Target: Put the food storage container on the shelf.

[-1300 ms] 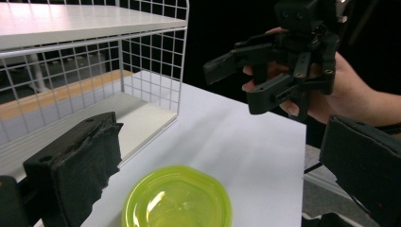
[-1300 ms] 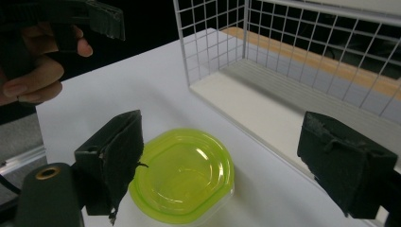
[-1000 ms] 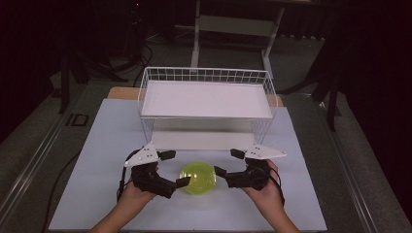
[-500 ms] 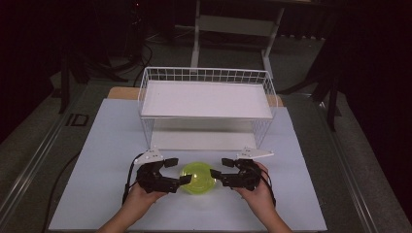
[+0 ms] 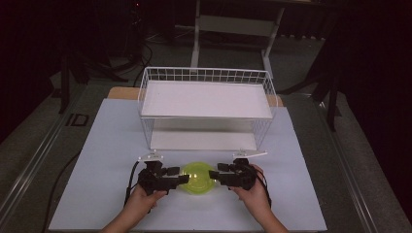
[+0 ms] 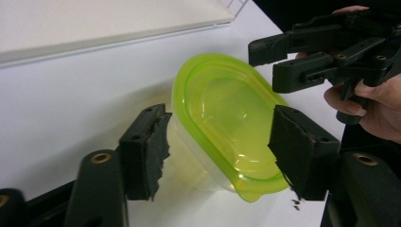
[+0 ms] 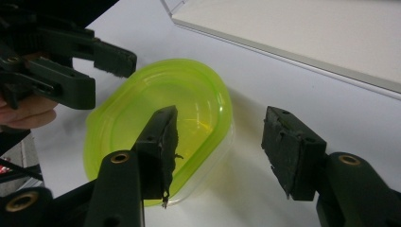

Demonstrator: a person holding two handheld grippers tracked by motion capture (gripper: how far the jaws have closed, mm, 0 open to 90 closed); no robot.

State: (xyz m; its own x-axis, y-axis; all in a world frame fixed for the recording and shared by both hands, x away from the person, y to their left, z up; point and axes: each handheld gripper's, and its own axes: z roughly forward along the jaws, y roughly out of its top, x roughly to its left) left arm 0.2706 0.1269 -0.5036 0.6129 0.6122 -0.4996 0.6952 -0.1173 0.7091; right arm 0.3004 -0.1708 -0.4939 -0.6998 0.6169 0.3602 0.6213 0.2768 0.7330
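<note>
Lime-green lidded container point(image 5: 197, 177) sits on the white table point(image 5: 107, 141), at 6 o'clock from the wire shelf rack point(image 5: 206, 104), w/ a gripper on either side.

Left gripper point(image 5: 180, 175) comes in at the container's 9 o'clock. Jaws spread wide, nothing clamped. In the left gripper view point(image 6: 215, 151) the two pads straddle the near end of the tub: one pad just beside the clear wall under the rim, the other over the lid edge. Prob. set that way so closing pinches lid rim + wall together.

Container itself: oval, clear base, green lid point(image 6: 227, 118) on top, small tab at the end nearest the left gripper's camera. From above the long axis seems to run roughly 9-to-3, i.e. toward each gripper, though the outline is small there, so approx. only.

Right gripper point(image 5: 214, 174) mirrors it at 3 o'clock. Jaws also apart, holding nothing; in the right gripper view point(image 7: 220, 142) one pad hangs over the lid point(image 7: 161, 123), the other stands off the tub over bare table. Two-sided approach looks meant for a balanced lift, maybe up to the rack.
</note>
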